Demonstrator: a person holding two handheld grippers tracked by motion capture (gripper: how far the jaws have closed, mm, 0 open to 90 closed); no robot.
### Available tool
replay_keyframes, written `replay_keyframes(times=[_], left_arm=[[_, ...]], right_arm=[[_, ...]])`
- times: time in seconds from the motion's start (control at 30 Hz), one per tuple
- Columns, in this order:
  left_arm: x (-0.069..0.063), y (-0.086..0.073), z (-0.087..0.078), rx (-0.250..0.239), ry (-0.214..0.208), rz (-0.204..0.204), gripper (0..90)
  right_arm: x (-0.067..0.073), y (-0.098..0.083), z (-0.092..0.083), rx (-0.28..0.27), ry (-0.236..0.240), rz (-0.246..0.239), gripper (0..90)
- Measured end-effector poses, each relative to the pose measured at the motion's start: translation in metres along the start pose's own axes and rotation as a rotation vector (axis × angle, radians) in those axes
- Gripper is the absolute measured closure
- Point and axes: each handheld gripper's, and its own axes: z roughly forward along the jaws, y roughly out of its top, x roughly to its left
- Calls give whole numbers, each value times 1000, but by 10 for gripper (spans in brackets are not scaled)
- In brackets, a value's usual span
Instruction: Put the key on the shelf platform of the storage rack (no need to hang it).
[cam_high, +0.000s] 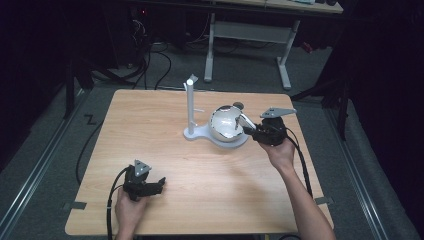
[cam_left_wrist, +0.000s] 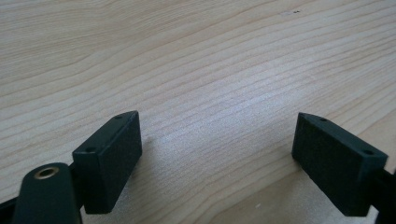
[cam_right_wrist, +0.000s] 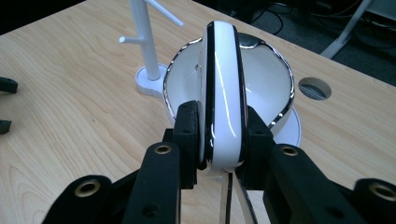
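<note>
The right gripper (cam_high: 252, 131) is clamped on the white, chrome-edged handle (cam_right_wrist: 223, 98) of a white cup with a shiny chrome rim (cam_high: 226, 125). In the right gripper view the two black jaws press against either flat side of the handle, which stands upright between them, and the cup's open mouth faces the camera beyond it. The cup is tipped on its side over the round end of a white plastic stand base (cam_high: 207, 134), right of the table's centre. From that base rises a slim white post (cam_high: 190, 102) with short side pegs, just left of the cup.

The left gripper (cam_high: 159, 186) sits low over the light wooden tabletop (cam_high: 150, 120) near its front left corner. Its jaws are spread wide apart with nothing between them; the left gripper view has bare wood grain between the two black pads (cam_left_wrist: 109, 154).

The cup and stand lie well in from every table edge. A round cable hole (cam_right_wrist: 314, 88) in the tabletop sits close behind the cup. The wood between the two grippers is bare and open.
</note>
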Motion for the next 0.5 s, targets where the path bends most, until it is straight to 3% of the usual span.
replay_keyframes(times=[0.2, 0.4, 0.5], left_arm=[[0, 0, 0, -3, 1, 0, 162], [0, 0, 0, -2, 0, 3, 162], [0, 0, 0, -2, 0, 4, 162]], right_arm=[[3, 11, 15, 35, 13, -26, 733], [4, 18, 28, 41, 32, -17, 732], [6, 24, 39, 64, 32, -42, 732]])
